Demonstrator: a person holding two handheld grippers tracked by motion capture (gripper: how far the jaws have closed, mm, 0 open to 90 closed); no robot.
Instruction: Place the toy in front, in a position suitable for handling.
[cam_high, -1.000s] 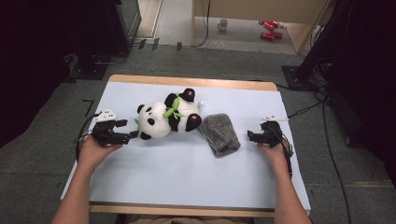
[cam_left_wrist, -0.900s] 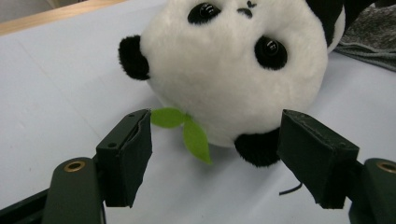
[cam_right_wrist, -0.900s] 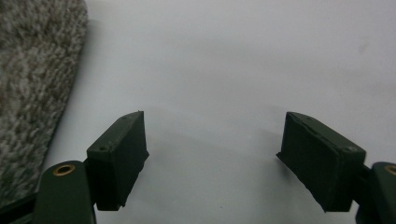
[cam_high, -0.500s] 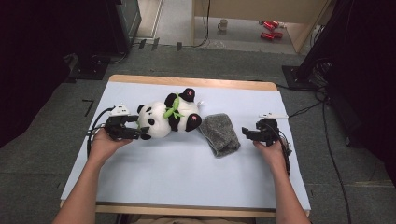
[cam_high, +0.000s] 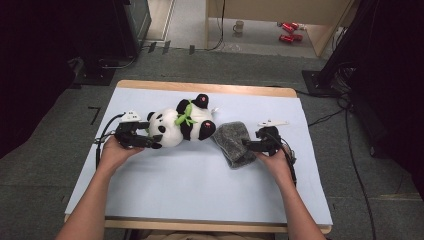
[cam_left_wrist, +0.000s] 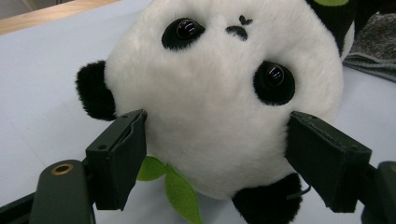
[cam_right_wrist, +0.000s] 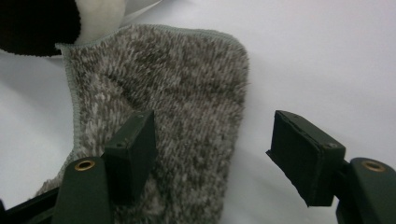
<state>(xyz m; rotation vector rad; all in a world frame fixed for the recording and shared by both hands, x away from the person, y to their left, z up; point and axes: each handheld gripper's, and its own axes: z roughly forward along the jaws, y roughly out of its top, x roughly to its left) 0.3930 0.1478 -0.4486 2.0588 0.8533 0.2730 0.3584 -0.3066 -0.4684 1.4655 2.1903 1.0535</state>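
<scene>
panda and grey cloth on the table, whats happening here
A person works two handheld grippers at a table. The left gripper has its fingers open either side of the toy panda's head. The right gripper hangs open over one edge of the folded grey cloth. Neither thing is gripped yet.

Wooden table (cam_high: 210, 88) with a pale blue sheet (cam_high: 200, 180) over most of the top, wood edge showing at the far and near sides. Grey carpet floor (cam_high: 50, 165) all round, black tape marks (cam_high: 94, 114) on it to the left. Dark equipment stands either side, cables (cam_high: 350, 150) trailing across the right. Behind: light wooden cabinet (cam_high: 280, 15), a mug (cam_high: 239, 26) and red items (cam_high: 288, 32) on the floor beneath it. Lighting even, corners dark.
</scene>
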